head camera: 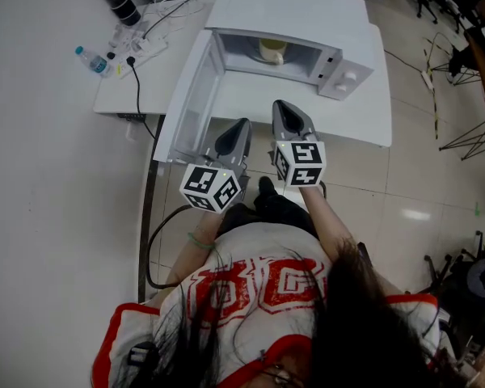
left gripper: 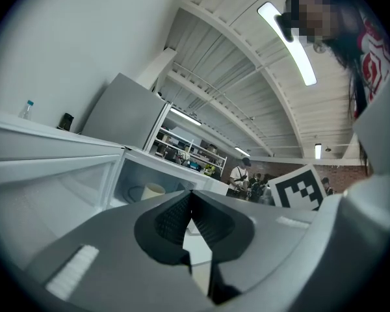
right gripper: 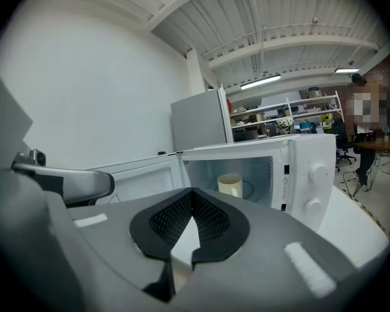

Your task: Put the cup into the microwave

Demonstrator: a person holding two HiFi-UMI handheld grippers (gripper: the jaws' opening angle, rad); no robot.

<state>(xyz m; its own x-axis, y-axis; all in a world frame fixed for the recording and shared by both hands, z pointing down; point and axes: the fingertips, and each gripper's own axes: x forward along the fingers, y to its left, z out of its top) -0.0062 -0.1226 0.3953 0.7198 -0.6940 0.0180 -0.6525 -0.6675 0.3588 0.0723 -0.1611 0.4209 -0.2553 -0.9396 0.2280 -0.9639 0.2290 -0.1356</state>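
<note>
Microwave door [head camera: 187,95]: flat white panel with a window, swung wide open, ahead and to the left of the left gripper [left gripper: 190,203].

Left gripper: smooth grey shell, black ribbed pads. Jaws pressed together at the tips, nothing between them, touching nothing.

Cup [right gripper: 230,184]: pale cream, plain cylinder, smooth finish, upright. It sits inside the open microwave [right gripper: 305,168], straight ahead of both grippers and well apart from each.

Right gripper [right gripper: 192,200]: same grey shell and ribbed black pads. Jaws closed tip to tip, empty, clear of the cup and the oven.

Microwave body: boxy, white, hard-edged. Two round knobs [right gripper: 317,172] are stacked on its panel, ahead and right of the right gripper. Smooth white table [head camera: 352,124] underneath.
</note>
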